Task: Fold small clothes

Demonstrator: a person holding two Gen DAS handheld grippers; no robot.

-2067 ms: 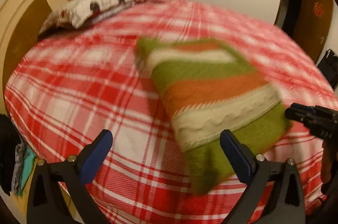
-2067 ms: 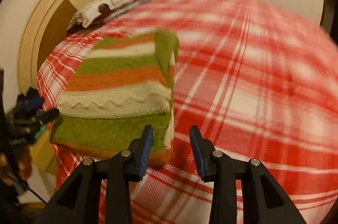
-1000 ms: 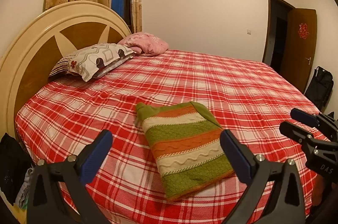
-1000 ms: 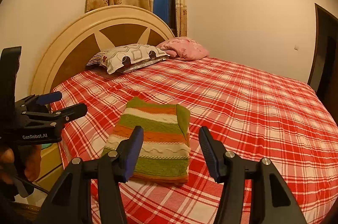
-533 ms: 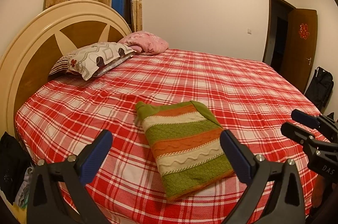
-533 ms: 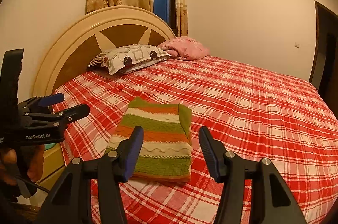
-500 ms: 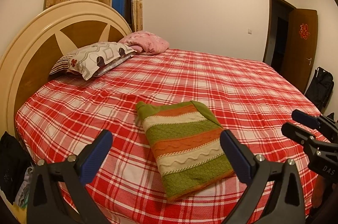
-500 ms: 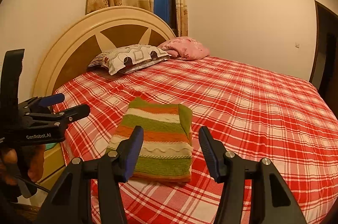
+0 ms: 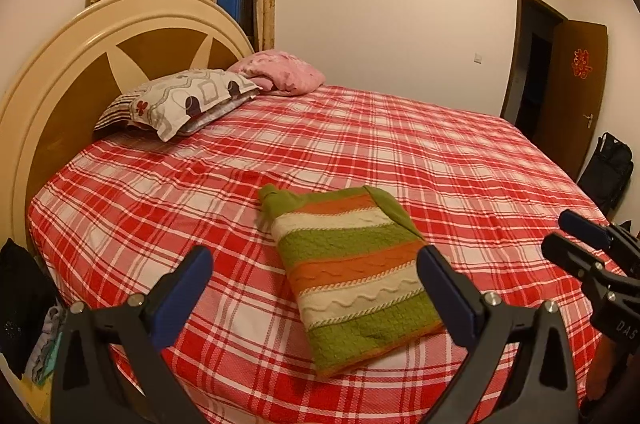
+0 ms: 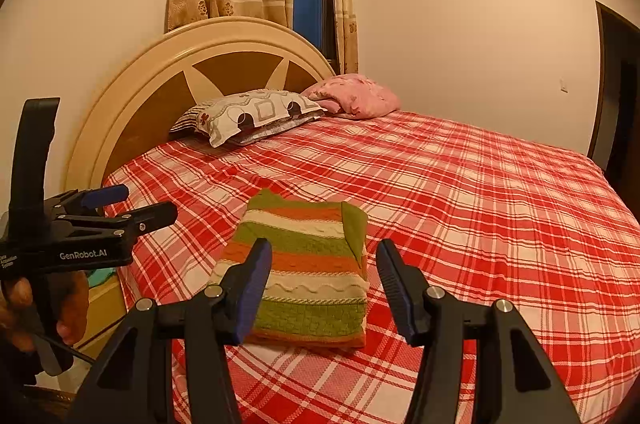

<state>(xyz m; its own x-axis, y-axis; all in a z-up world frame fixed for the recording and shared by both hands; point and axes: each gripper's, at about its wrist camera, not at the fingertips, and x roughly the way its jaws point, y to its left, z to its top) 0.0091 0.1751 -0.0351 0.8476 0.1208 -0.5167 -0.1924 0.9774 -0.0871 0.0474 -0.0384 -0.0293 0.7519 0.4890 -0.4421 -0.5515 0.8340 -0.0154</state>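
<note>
Sweater (image 9: 352, 272) folded; claws (image 9: 316, 284) raised, agape.

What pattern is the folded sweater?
The sweater has horizontal stripes of green, orange and cream knit; clearest in the left wrist view.

Folded sweater (image 9: 352, 272): horizontal stripes of green, orange and cream, ahead of the fingers (image 10: 256, 278), which carry blue pads on black arms. Bedsheet (image 9: 420, 160): red-and-white plaid. Beyond: white patterned pillow (image 9: 188, 100), pink bundle (image 9: 284, 72), cream-and-brown headboard (image 10: 224, 68).
</note>
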